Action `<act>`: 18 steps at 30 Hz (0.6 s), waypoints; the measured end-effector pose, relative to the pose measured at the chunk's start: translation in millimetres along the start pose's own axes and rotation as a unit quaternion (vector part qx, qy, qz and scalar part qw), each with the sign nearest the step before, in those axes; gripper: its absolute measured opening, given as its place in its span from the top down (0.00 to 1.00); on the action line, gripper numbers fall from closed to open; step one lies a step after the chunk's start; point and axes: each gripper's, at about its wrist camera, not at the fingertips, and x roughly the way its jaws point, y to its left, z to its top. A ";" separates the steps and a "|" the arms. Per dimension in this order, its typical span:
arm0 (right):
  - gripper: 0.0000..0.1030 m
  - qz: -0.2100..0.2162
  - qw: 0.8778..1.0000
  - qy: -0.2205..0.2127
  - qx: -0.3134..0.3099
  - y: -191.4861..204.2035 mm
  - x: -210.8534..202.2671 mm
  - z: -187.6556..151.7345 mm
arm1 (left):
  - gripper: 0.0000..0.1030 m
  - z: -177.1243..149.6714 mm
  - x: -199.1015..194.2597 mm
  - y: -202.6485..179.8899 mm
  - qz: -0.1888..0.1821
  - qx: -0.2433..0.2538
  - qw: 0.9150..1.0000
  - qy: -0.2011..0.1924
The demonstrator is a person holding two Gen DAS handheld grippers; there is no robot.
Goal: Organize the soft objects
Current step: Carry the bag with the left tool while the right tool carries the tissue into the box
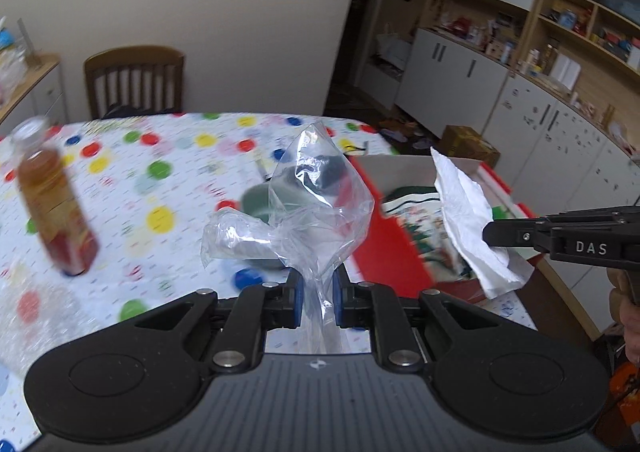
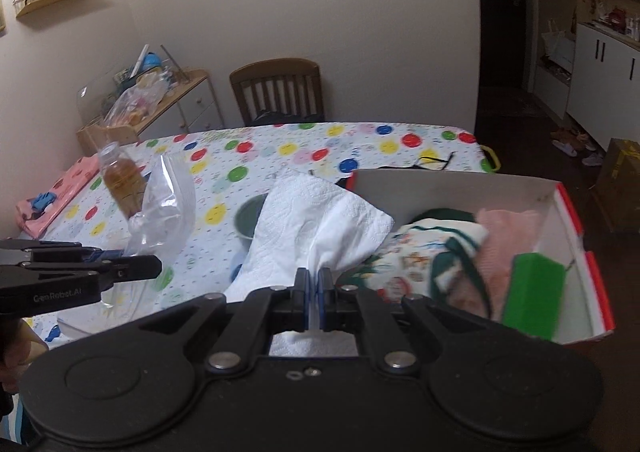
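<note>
L tool [image 1: 316, 294] pinches plastic bag [image 1: 316, 188]; R tool [image 2: 316, 292] pinches paper towel [image 2: 320, 220] beside box [image 2: 568, 212].

Two wrist views, shared table [image 1: 168, 188], box [image 2: 560, 212].

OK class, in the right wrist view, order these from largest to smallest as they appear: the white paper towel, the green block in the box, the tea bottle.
1. white paper towel, though it is nearest the camera
2. green block
3. tea bottle, farther off, so its true size is unsure
</note>
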 end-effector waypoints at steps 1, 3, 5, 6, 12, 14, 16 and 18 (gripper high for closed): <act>0.97 -0.002 1.000 -0.001 0.003 -8.6 -2.1 -0.2 | 0.86 2.9 3.3 -8.6 -0.002 0.006 1.000 -0.001; 0.97 -0.007 1.000 -0.002 0.007 -23.7 -5.4 -0.8 | 0.86 8.5 10.2 -25.2 -0.004 0.016 1.000 -0.003; 0.97 -0.013 1.000 0.001 0.009 -38.5 -7.0 -2.0 | 0.86 14.0 18.0 -40.4 -0.006 0.025 1.000 -0.004; 0.97 -0.016 1.000 0.002 0.011 -45.8 -7.1 -2.1 | 0.86 16.8 22.7 -48.0 -0.008 0.029 1.000 -0.003; 0.97 -0.029 0.999 0.001 0.020 -84.9 -9.3 -4.6 | 0.86 30.7 49.3 -94.1 -0.014 0.062 0.998 0.006; 0.97 -0.033 0.999 -0.001 0.023 -96.8 -9.3 -4.9 | 0.86 34.8 58.0 -107.1 -0.015 0.071 0.997 0.009; 0.97 -0.040 0.999 -0.002 0.024 -107.9 -9.2 -5.0 | 0.86 38.5 66.8 -119.7 -0.016 0.079 0.997 0.013; 0.97 -0.048 0.999 -0.004 0.023 -119.5 -10.6 -5.4 | 0.86 42.0 77.1 -132.3 -0.016 0.091 0.996 0.017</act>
